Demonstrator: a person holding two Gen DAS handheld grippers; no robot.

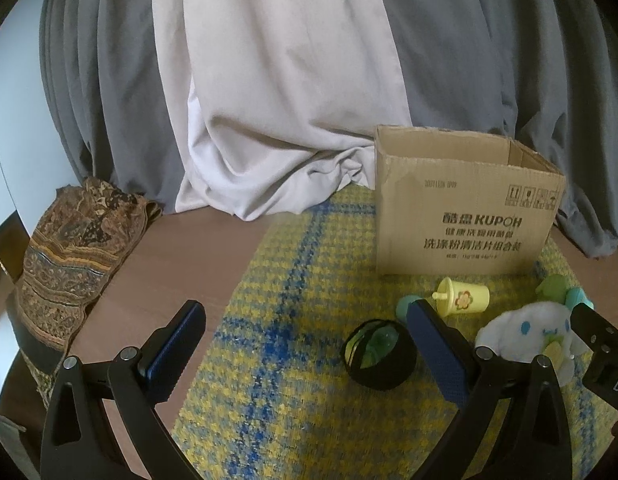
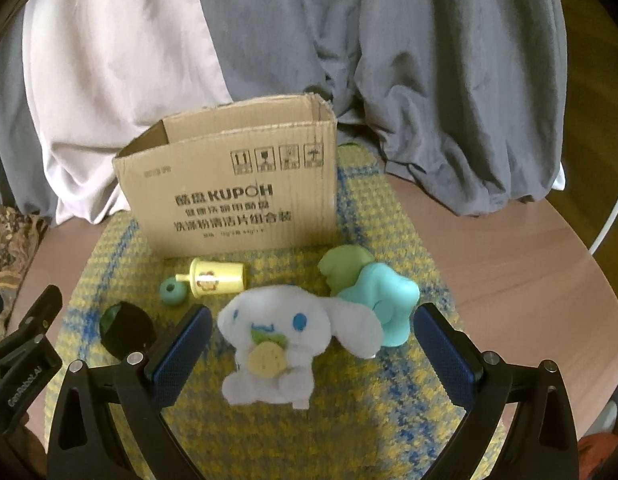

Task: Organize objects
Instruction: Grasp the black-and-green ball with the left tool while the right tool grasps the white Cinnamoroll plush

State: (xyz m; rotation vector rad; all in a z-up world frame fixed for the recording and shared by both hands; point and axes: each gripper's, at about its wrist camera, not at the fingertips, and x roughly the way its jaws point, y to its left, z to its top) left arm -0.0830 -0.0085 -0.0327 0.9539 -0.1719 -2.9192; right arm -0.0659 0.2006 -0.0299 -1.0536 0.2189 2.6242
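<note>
Item: white plush toy (image 2: 285,344), sitting on the checked mat (image 2: 369,408) between my right gripper (image 2: 311,340), jaws released and not touching it. Cardboard box (image 2: 237,196) standing at 12 o'clock. My left gripper (image 1: 307,336) is hovering released; black ring (image 1: 379,360) just inside its right finger.

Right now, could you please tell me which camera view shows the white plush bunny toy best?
The right wrist view: the white plush bunny toy sits whole and central between the open right tongs, face visible. The left wrist view shows it only at the right edge, partly hidden behind a tong finger.
</note>
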